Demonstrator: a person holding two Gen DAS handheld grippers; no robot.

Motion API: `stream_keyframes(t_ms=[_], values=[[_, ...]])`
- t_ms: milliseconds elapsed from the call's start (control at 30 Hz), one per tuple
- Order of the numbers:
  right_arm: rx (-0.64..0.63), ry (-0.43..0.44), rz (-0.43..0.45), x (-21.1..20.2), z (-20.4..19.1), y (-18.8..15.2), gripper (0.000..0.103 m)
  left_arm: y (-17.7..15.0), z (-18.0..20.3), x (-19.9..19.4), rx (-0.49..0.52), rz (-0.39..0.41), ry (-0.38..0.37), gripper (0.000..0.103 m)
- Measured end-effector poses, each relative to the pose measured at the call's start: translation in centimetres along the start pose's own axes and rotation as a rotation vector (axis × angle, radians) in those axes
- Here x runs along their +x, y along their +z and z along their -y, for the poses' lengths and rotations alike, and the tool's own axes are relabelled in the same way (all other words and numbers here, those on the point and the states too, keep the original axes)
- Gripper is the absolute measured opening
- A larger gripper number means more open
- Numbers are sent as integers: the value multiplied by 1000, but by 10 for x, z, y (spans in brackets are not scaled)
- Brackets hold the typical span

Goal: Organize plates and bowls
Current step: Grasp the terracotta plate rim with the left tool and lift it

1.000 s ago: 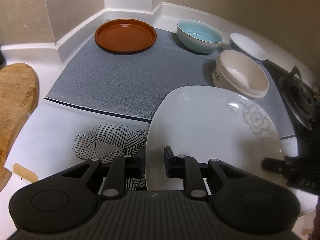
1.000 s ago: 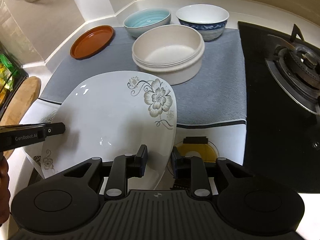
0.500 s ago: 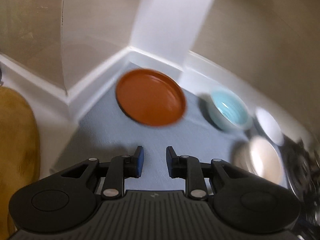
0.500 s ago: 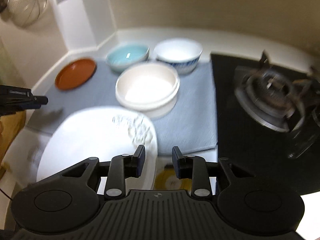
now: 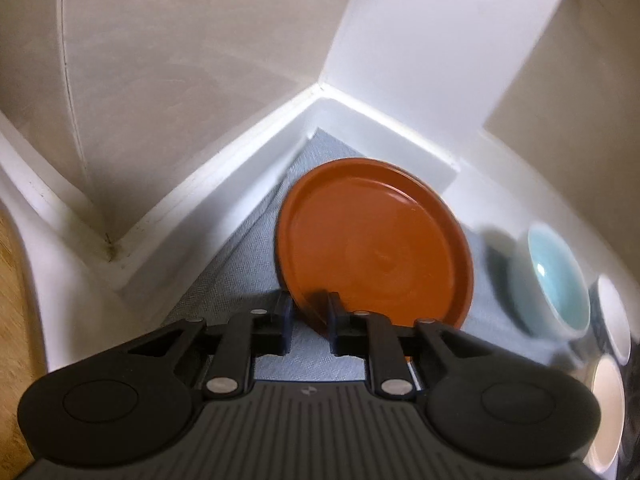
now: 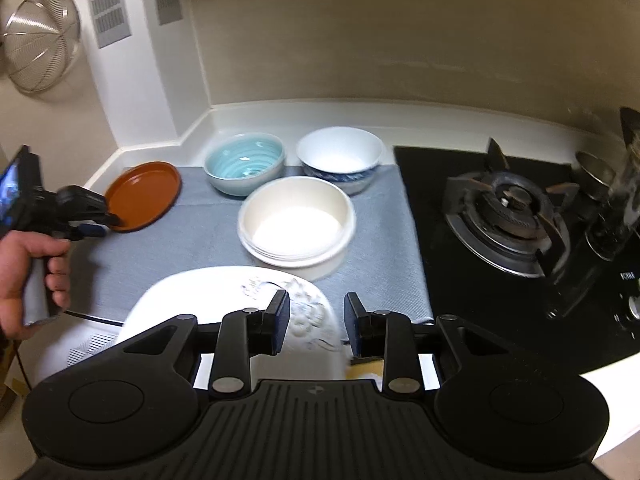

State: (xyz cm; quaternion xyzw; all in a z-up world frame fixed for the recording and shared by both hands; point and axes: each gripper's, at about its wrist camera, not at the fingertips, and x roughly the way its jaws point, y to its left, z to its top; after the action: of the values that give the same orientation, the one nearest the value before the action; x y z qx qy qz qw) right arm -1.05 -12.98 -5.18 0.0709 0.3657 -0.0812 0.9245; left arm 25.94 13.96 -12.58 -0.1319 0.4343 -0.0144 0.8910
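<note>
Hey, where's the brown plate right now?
The brown plate sits at the mat's far-left corner near the wall, left of the light-blue bowl. Its near rim lies between the left gripper's open jaws.

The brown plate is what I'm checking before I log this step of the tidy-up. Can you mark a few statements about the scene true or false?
1. The left tool has its fingers on either side of the brown plate's near rim. True.
2. The right tool is gripping the white flowered plate. False: its fingers are apart with nothing between them, above the plate.
3. The pale blue bowl is stacked inside the cream bowl. False: they stand apart on the grey mat.
4. The blue-patterned bowl stands beside the pale blue bowl. True.
5. A pot sits on the gas burner. False: the burner is bare.
</note>
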Motion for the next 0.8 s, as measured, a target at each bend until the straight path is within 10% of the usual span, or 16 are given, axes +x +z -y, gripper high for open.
stream_keyframes(t_ms=[467,800], values=[[-205,232,-83,78,-128,44,32,-69,-56,-82,192,-100,46,14],[-278,230,-233,153,-185,49,32,-67,-58,-81,210,-108,25,14]])
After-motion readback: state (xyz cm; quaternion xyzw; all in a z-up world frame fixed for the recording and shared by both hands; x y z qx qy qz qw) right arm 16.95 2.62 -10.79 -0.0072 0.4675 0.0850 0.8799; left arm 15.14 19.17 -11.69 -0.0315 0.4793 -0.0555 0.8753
